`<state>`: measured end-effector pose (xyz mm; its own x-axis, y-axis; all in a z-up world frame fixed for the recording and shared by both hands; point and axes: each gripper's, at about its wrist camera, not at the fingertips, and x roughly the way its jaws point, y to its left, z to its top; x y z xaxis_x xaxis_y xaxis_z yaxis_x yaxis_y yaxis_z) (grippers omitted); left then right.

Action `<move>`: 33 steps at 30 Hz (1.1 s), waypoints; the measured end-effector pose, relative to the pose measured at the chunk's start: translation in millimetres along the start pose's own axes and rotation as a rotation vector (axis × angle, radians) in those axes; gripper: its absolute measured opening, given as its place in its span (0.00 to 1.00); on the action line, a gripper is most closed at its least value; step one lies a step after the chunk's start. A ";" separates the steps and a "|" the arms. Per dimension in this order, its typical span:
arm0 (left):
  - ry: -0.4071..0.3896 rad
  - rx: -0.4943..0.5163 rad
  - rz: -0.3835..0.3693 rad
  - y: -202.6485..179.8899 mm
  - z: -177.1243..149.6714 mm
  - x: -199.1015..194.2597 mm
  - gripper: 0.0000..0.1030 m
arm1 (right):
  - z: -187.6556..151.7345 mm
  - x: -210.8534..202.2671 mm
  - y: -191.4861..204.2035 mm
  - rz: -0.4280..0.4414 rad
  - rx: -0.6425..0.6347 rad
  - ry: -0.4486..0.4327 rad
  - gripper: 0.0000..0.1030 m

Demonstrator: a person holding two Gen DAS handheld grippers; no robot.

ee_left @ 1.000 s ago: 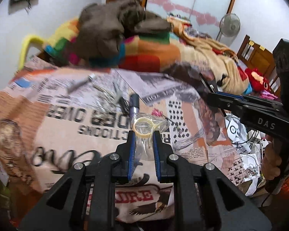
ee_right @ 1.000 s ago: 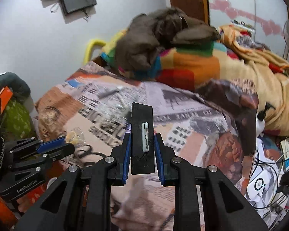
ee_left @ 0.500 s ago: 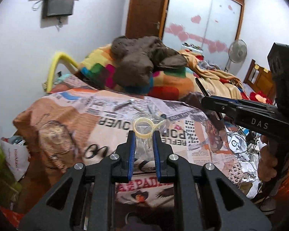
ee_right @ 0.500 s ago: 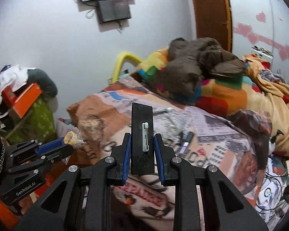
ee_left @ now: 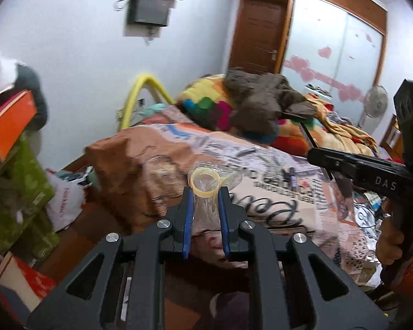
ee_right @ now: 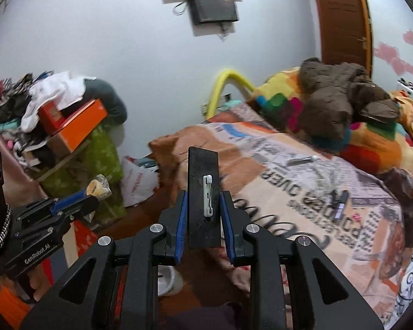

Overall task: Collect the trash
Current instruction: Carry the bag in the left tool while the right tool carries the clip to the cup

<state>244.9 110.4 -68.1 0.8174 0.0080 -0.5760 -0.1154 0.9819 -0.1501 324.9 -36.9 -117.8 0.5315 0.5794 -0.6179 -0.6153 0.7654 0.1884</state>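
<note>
Both of my grippers have swung away from the bed since the earlier frames, which now lies further off and more to the right in each view, with the cluttered corner coming in on the left.

From my left wrist, the left gripper (ee_left: 204,202) has its jaws pinching a crumpled clear plastic wrapper (ee_left: 206,192) with a yellowish ring at its top, held above the bed's (ee_left: 278,192) edge. The wrapper looks thin and floppy, so I judge it could slip if I loosen at all.

From my right wrist, the right gripper (ee_right: 202,206) has its jaws closed on a flat black card (ee_right: 202,192) standing upright, with a small white clip on its face. It looks rigid and easy to carry.

I judge this to be the carrying step: both pieces are picked up and need a bin. No bin is plainly visible; next I must find one and release over it.
</note>
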 end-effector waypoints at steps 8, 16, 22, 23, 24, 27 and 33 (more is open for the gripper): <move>0.005 -0.097 0.107 75.8 -32.1 -27.8 0.16 | -10.6 37.9 64.9 0.092 -0.065 0.070 0.21; 0.058 -0.189 0.195 137.1 -78.6 -30.5 0.16 | -33.6 80.9 117.1 0.138 -0.157 0.187 0.21; 0.153 -0.296 0.247 177.3 -133.9 -10.5 0.16 | -60.8 119.9 147.1 0.168 -0.198 0.299 0.21; 0.166 -0.308 0.252 180.8 -140.3 -7.6 0.16 | -66.1 126.9 151.0 0.174 -0.201 0.323 0.21; 0.191 -0.335 0.254 188.0 -153.6 -1.6 0.16 | -71.2 133.4 154.5 0.178 -0.205 0.344 0.21; 0.246 -0.388 0.260 202.1 -179.9 8.3 0.16 | -90.2 156.1 166.3 0.183 -0.225 0.417 0.21; 0.364 -0.459 0.279 225.2 -231.9 30.5 0.16 | -131.2 202.2 182.2 0.191 -0.254 0.560 0.21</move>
<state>113.0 287.9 -305.9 0.4876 0.1077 -0.8664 -0.5915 0.7707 -0.2371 243.9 183.0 -308.6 0.0567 0.4130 -0.9089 -0.8242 0.5332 0.1909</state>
